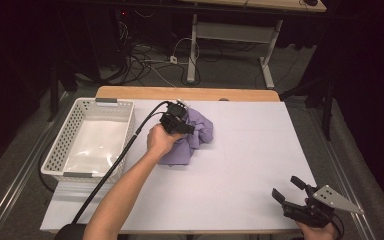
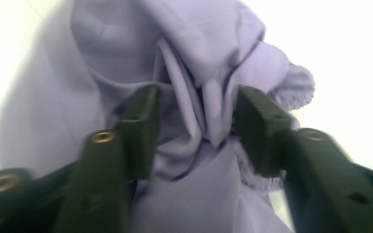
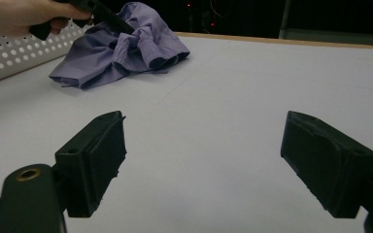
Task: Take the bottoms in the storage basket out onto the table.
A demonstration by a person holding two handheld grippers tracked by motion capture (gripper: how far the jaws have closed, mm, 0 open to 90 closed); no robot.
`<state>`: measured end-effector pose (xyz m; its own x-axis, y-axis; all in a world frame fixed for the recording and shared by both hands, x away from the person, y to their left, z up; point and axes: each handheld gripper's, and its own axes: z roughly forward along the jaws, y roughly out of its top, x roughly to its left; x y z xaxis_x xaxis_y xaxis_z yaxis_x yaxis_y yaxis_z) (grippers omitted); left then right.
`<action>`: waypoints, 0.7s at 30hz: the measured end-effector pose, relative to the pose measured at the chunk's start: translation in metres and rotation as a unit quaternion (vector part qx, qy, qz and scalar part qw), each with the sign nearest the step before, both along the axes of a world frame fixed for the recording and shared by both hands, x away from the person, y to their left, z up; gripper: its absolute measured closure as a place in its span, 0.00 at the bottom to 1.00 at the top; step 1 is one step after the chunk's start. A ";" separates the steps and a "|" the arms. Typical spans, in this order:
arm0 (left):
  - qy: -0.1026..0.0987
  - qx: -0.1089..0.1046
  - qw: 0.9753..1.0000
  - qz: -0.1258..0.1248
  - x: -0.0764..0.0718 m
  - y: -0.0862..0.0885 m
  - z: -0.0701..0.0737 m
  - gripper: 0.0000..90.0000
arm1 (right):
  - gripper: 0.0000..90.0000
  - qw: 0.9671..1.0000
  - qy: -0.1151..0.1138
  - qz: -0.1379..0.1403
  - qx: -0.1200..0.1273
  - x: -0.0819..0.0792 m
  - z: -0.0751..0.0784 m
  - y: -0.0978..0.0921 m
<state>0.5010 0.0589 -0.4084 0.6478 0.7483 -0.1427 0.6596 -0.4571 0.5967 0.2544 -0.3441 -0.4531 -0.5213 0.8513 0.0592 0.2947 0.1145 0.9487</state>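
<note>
- High view: the purple cloth (image 1: pixel 192 135) is lying crumpled on the white table (image 1: pixel 240 150), just beside the white basket (image 1: pixel 87 140) at its 3 o'clock side, and the basket is sitting with nothing in it, so the likely move of the cloth into it is judged not yet done.
- Left gripper view: the left gripper (image 2: pixel 196 131) is straddling a raised fold of the cloth, jaws apart with fabric between them and not yet pinched, so the grasp looks to be just starting.
- High view: the left hand (image 1: pixel 161 141) is reaching from 6 o'clock toward 12, forearm stretched out, gripper tipped down onto the cloth.
- The right gripper (image 1: pixel 291 189) is waiting at the table's 5 o'clock corner, well apart from the cloth; in the right gripper view its jaws are standing wide and holding nothing.
</note>
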 end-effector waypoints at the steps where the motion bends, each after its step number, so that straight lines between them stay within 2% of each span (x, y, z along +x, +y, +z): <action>1: -0.006 -0.002 1.000 0.001 -0.002 0.002 0.005 0.50 | 0.19 1.000 0.000 0.000 0.000 0.000 0.000 0.000; 2: -0.006 -0.002 1.000 0.001 -0.002 0.002 0.005 0.48 | 0.19 1.000 0.000 0.000 0.000 0.000 0.000 0.000; 4: -0.016 -0.013 1.000 -0.001 -0.006 0.006 0.014 0.46 | 0.19 1.000 0.000 -0.001 0.001 0.000 0.000 0.000; 7: -0.024 -0.042 0.999 -0.005 -0.012 0.015 0.032 0.41 | 0.19 1.000 0.001 -0.003 0.000 0.000 0.000 0.000; 15: -0.037 -0.041 0.998 -0.009 -0.019 0.024 0.045 0.39 | 0.19 1.000 0.001 -0.001 -0.002 0.001 0.000 0.001; 21: -0.040 -0.050 0.998 -0.013 -0.023 0.030 0.054 0.40 | 0.19 1.000 0.002 -0.001 0.002 0.000 0.000 -0.001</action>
